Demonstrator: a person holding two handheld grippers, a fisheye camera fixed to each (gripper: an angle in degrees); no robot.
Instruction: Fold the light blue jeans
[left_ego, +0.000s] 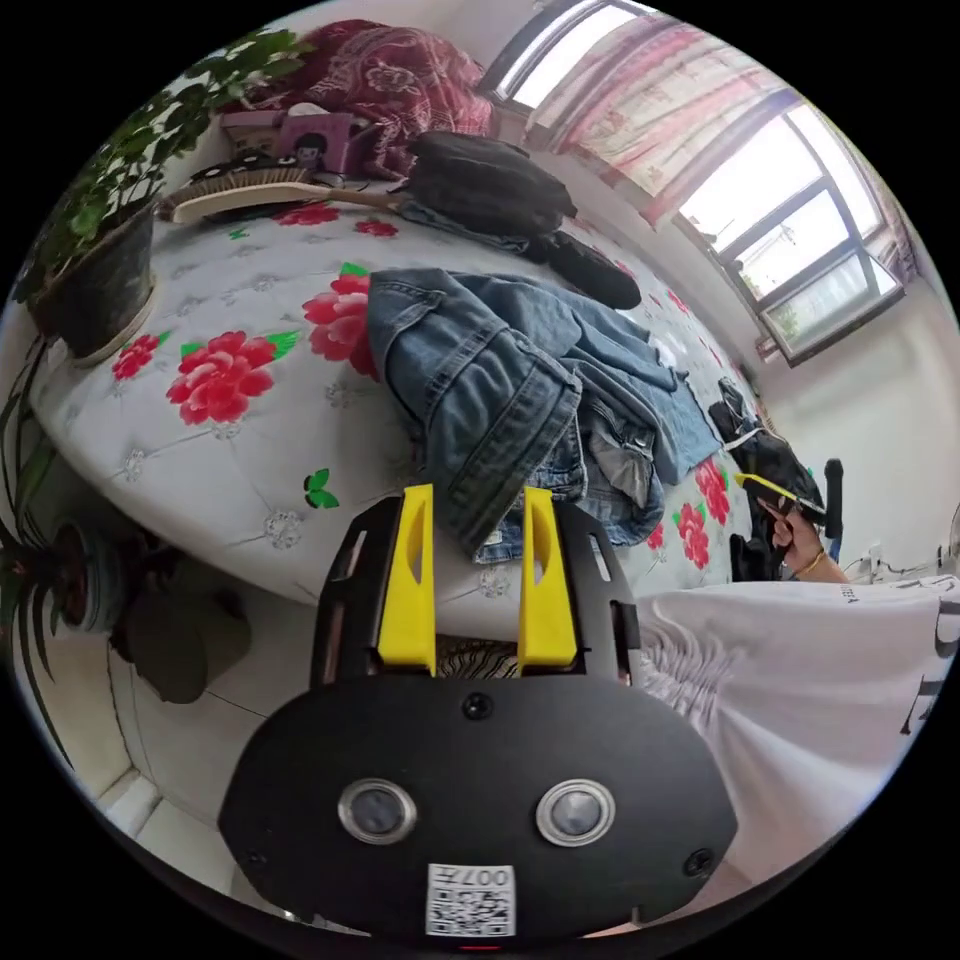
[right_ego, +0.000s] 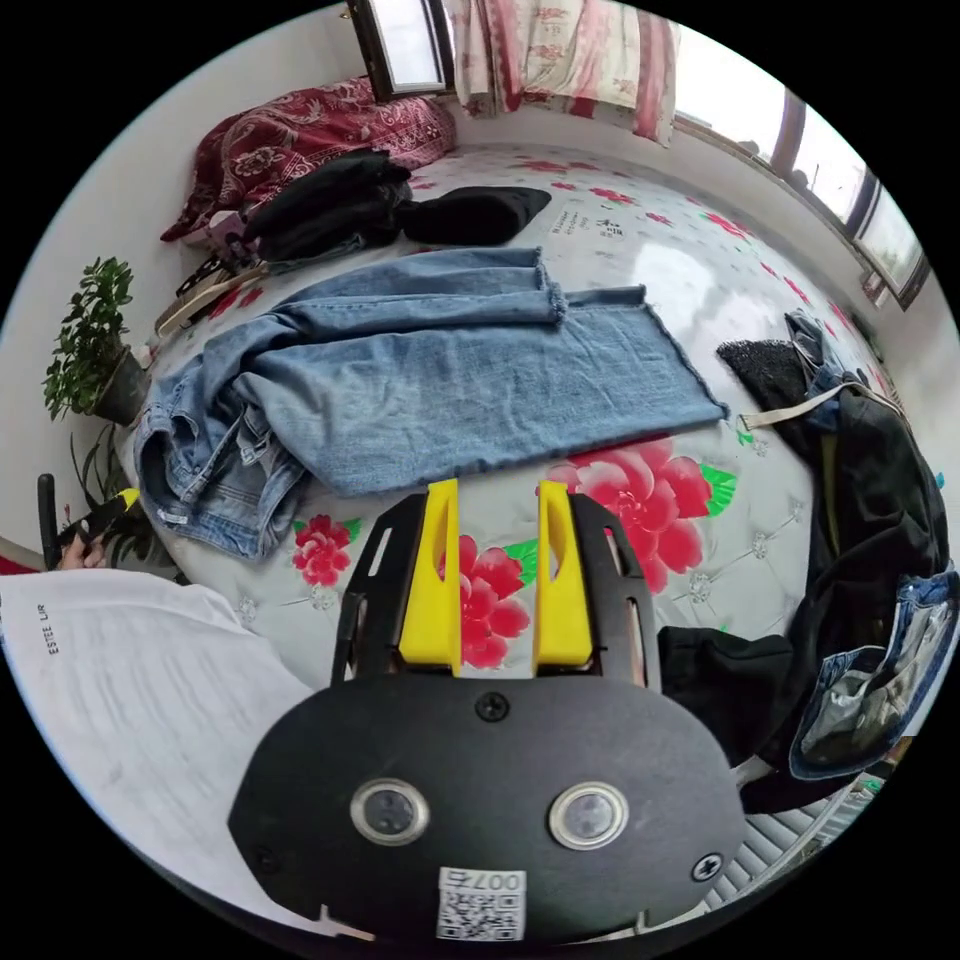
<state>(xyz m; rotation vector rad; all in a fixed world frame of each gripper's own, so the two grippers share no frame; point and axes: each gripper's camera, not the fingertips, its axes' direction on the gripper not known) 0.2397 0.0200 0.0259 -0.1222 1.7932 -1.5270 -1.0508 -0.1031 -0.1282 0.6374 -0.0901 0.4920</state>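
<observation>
Light blue jeans (right_ego: 430, 370) lie on the bed (right_ego: 700, 290), on a grey quilted cover printed with red flowers. The legs run out flat across the mattress toward the frayed hems; the waist end is bunched in a heap at the bed edge nearest the person. My reading: the legs are spread so they can be doubled over, and the waist has yet to be straightened.

Left tongs (left_ego: 478, 520): yellow jaws stand apart with a moderate gap. In the left gripper view a fold of the waistband hangs down between the jaw tips. I cannot tell whether both jaws press on it; the gap looks wider than the cloth, so I judge it not yet gripped, more a line-up for a pinch at the waist.

Right tongs (right_ego: 498, 520): jaws likewise apart, holding nothing. They hover over bare cover and a red flower, just short of the near long edge of the flattened leg. The jeans lie ahead of the tips, apart from them.

Other items: dark clothes (right_ego: 880, 520) piled at the bed's side, folded black garments (right_ego: 330, 205) and a red patterned pillow (right_ego: 300, 130) at the far end, a potted plant (left_ego: 95, 230) on the bed corner. The person's white shirt (right_ego: 130, 680) shows beside the right tongs.
</observation>
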